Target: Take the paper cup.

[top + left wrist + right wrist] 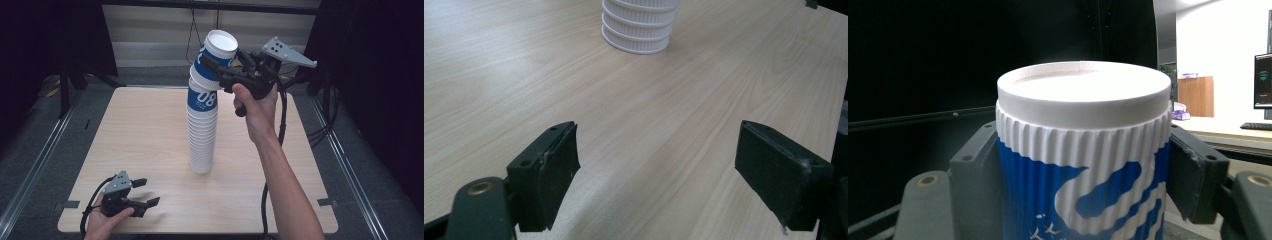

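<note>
Where the two black jaws of the right gripper (212, 64) close from either side, they pinch the ribbed blue-and-white wall of the top cup (1083, 165) just under its white band — in the right gripper view both pads press flat against the ribs, and the cup's flat white end faces the camera. In the high view that cup (216, 52) sits upside down and tilted on top of the cup stack (202, 125), leaning toward the right gripper, its rim still overlapping the cup beneath. The stack itself bends slightly in its upper part and stands on the wooden table (150, 130), about midway between the left and right edges.

The left gripper (142, 192) rests low near the front left corner of the table, jaws spread wide with nothing between them; in the left gripper view bare wood lies between the two pads, and the base of the stack (638, 30) stands well ahead of them.

Broad open tabletop surrounds the stack on every side — the front edge runs close by the left gripper.
</note>
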Motion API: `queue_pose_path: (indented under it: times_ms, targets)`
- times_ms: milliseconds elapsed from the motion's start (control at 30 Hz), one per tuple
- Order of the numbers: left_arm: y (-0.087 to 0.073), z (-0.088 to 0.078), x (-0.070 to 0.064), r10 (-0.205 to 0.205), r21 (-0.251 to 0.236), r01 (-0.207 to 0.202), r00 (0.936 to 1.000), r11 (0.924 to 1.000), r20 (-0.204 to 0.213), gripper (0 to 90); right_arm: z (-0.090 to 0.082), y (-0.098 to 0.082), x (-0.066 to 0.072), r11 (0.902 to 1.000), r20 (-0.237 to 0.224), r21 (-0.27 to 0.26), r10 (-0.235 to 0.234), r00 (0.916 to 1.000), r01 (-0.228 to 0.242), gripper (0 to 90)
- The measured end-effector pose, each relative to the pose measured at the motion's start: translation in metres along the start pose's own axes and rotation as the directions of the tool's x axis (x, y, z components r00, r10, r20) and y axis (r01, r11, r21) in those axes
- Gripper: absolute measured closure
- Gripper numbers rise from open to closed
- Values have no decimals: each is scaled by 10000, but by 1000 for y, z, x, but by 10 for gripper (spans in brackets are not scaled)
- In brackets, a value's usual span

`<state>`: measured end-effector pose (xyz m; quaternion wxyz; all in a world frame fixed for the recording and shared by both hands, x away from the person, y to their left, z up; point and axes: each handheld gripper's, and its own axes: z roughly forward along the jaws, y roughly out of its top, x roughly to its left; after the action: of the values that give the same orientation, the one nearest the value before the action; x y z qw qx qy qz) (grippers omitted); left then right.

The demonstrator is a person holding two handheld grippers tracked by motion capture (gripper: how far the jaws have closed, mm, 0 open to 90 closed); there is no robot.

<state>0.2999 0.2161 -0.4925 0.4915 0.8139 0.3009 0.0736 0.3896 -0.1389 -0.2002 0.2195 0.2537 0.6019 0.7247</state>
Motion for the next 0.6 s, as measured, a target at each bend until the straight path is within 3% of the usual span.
queue_pose_path:
  times_ms: [167, 600]
  targets:
    - [0, 0, 0, 36, 20, -36, 10000, 10000, -9, 175, -5, 0, -1, 10000, 166, 49, -59, 9998, 58, 261]
    - [1, 1, -1, -68, 2, 68, 9999, 10000, 94, 175, -39, -3, -4, 9999, 870, -57, -132, 9961, 138, 264]
